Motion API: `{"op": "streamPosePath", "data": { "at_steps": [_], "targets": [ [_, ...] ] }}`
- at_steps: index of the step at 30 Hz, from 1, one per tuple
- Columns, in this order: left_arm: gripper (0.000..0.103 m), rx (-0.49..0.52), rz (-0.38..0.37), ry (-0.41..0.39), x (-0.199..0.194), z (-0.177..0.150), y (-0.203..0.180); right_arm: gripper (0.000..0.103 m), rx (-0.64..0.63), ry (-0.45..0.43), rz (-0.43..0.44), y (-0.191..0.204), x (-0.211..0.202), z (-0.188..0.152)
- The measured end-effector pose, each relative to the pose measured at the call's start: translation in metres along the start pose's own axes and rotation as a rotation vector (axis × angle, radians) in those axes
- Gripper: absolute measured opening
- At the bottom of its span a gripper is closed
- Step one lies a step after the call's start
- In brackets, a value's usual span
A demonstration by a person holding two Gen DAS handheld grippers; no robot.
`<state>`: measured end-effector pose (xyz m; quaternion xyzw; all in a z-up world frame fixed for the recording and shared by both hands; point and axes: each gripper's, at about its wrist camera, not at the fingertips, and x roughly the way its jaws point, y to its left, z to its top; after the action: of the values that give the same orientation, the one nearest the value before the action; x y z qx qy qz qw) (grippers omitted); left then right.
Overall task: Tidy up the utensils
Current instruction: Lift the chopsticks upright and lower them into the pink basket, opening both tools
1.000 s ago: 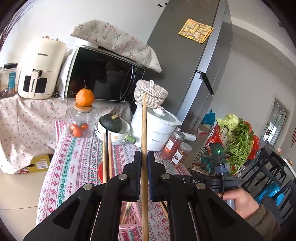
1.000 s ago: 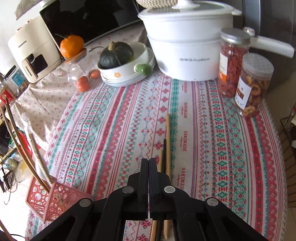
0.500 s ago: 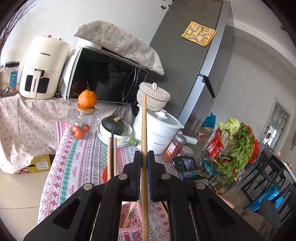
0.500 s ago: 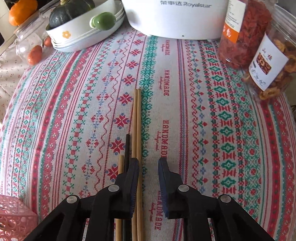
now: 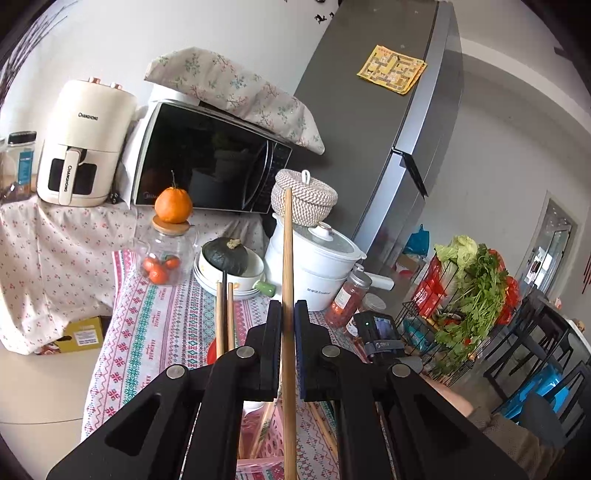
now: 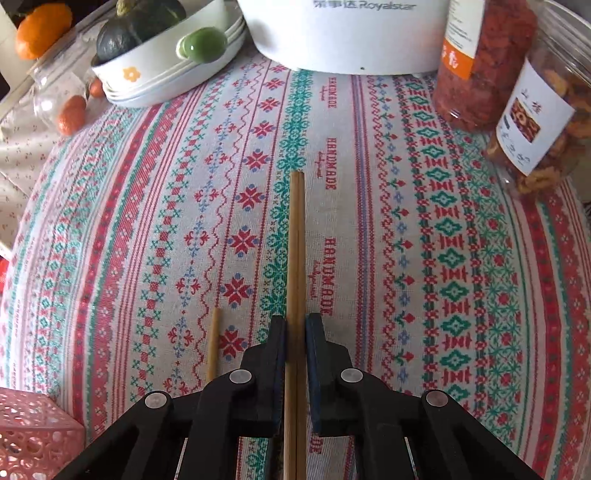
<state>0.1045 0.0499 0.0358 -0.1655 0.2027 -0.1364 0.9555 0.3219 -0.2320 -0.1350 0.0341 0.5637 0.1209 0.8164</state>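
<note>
Up in the left wrist view, left gripper (image 5: 287, 350) clamped on a single wooden chopstick (image 5: 287, 258) — jaws narrow, stick running straight up the middle of the frame, its tip level with the woven lid (image 5: 303, 195) behind. Below the jaws, at bottom centre, pink basket (image 5: 258, 432) with more sticks standing in it; three of them (image 5: 225, 314) rising left of the gripper, one of these dark. Right gripper body with its small screen (image 5: 376, 332) at lower right of that view.

Down in the right wrist view, right gripper (image 6: 295, 339) low over the patterned tabletop (image 6: 406, 240), jaws narrow around a pair of chopsticks (image 6: 296, 251) lying side by side on the cloth — pads at the pair's flanks, firm grip or mere touch not clear. Pair pointing toward the white pot (image 6: 343, 33) at top centre. One thinner stick (image 6: 213, 343) lying just left of the jaws. Corner of the pink basket (image 6: 33, 432) at lower left. Two snack jars (image 6: 517, 92) at upper right, bowl with a dark squash (image 6: 140, 33) at upper left.
</note>
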Motion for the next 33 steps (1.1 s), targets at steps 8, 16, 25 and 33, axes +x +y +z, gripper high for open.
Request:
{"op": "streamPosePath", "data": {
  "at_steps": [8, 16, 25, 33],
  "targets": [
    [0.006, 0.003, -0.002, 0.000, -0.001, -0.001, -0.002, 0.008, -0.004, -0.016, -0.005, -0.005, -0.021, -0.008],
    [0.006, 0.014, -0.039, -0.104, -0.001, 0.004, -0.004, 0.008, 0.040, -0.466, 0.195, 0.028, -0.140, -0.009],
    [0.007, 0.075, 0.047, -0.202, 0.023, -0.009, -0.003, 0.008, 0.003, -0.883, 0.339, 0.093, -0.215, -0.052],
    [0.007, 0.095, 0.124, -0.190, 0.039, -0.026, 0.006, 0.009, -0.029, -0.874, 0.305, 0.124, -0.186, -0.062]
  ]
}}
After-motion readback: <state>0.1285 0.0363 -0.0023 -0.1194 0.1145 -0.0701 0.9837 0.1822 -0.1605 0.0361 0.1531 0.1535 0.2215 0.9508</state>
